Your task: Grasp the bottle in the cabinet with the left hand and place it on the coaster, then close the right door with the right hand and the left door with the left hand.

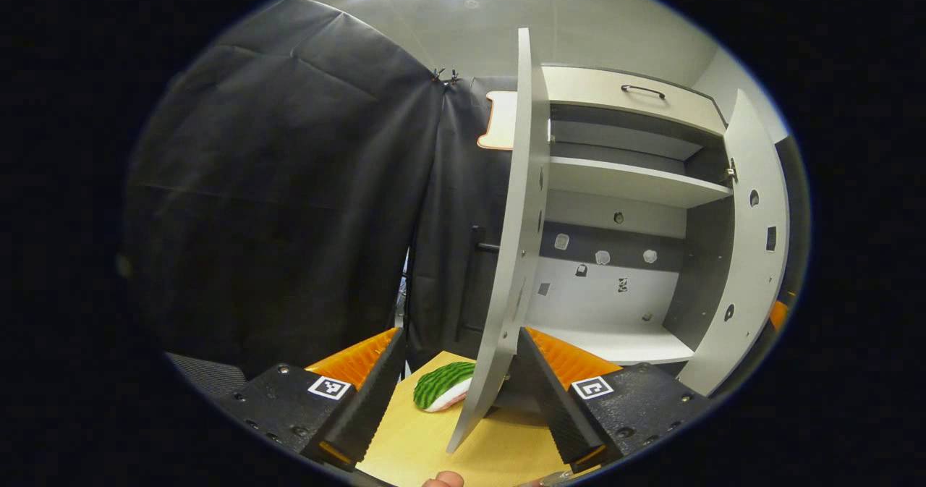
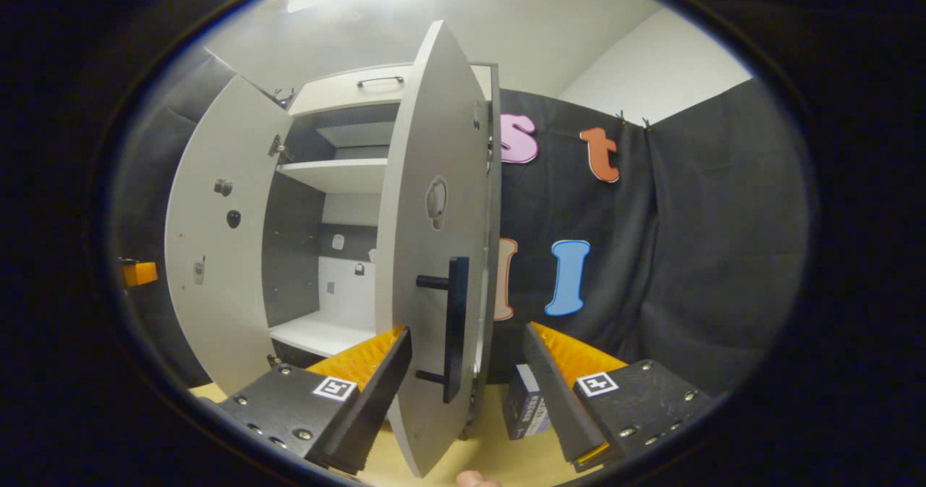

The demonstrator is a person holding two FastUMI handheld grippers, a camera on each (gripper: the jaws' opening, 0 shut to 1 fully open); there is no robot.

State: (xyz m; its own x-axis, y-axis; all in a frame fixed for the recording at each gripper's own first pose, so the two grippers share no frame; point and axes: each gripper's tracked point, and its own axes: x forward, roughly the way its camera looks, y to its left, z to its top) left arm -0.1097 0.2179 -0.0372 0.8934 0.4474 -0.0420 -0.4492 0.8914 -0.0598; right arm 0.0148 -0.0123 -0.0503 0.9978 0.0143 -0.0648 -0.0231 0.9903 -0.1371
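The pale grey two-door cabinet [image 1: 622, 183] stands open on the light wooden counter [image 1: 434, 436], both of its two doors swung out. In the left gripper view the left hand-held gripper [image 1: 463, 393] is spread wide, the left door's [image 1: 517, 241] thin edge between its fingers with gaps either side. A green, striped, watermelon-slice coaster [image 1: 443, 386] lies just left of that edge. In the right gripper view the right hand-held gripper [image 2: 463, 393] gapes astride the right door's [image 2: 434, 255] edge and one black bar handle [image 2: 454, 328]; a small dark box [image 2: 524, 407] stands beside it. Two white shelves inside; where the bottle is, I cannot tell
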